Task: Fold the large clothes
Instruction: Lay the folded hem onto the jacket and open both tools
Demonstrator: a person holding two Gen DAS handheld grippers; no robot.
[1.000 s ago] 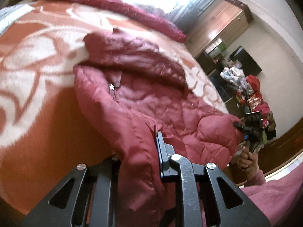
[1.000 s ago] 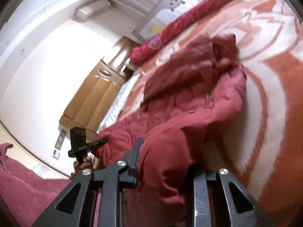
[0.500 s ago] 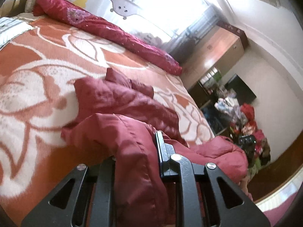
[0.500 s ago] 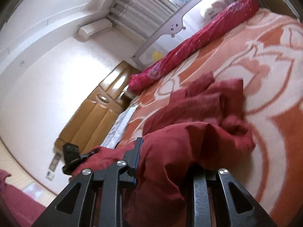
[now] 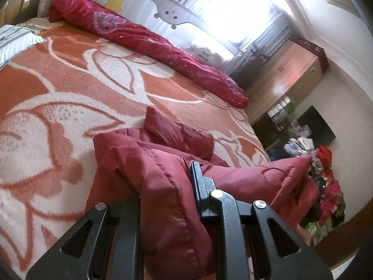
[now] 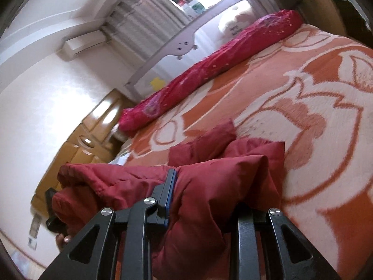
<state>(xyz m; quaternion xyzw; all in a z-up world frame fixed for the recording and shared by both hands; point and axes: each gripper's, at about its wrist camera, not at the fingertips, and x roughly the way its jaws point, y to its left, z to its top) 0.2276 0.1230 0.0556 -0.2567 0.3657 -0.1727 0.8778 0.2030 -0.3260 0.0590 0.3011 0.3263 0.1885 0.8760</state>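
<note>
A dark red quilted jacket (image 5: 163, 186) is seen bunched at the near edge of a bed covered by an orange-and-cream floral blanket (image 5: 70, 98). A thick fold of the jacket is clamped by the left gripper (image 5: 166, 186), its fingers closed down to the thickness of the padding. Another fold (image 6: 205, 186) is pinched in the same way by the right gripper (image 6: 207, 189), fingers drawn in tight on the cloth. The stretch of jacket between the two grips is raised off the blanket, while the far part (a sleeve or hood, which cannot be told) is left lying flat on it. A long magenta bolster (image 5: 144, 39) is noted along the far side of the bed, well apart from the jacket. A heap of mixed clothes (image 5: 324, 175) is visible by the wall.
</note>
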